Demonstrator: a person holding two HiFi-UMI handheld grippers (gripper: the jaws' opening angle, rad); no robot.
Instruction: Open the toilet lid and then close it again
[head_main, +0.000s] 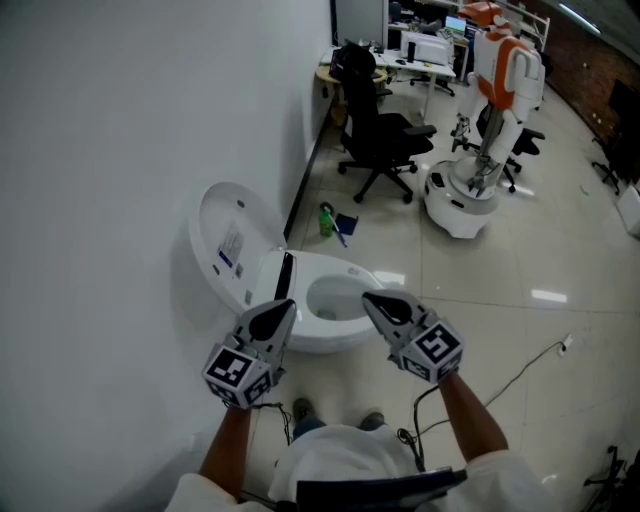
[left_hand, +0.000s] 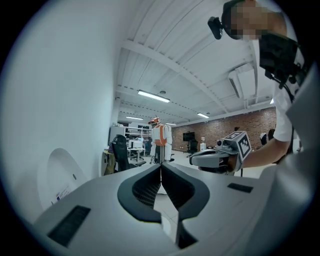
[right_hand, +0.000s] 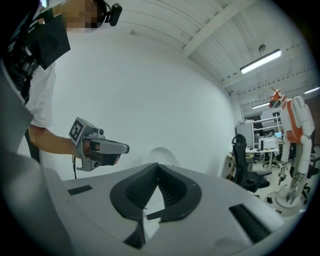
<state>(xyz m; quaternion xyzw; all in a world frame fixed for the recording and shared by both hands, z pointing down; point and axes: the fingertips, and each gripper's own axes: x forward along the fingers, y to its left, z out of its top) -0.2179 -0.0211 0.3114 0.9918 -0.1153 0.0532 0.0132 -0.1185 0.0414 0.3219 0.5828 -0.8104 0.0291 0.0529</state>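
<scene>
My left tongs and right tongs are closed, empty — bowl just ahead between them, lid raised left of both, seemingly against the wall.

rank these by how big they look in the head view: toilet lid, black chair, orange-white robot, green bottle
1. robot
2. chair
3. lid, close to the chair in size; the lid is nearer the camera, so this pair is unsure
4. bottle, clearly smallest
</scene>
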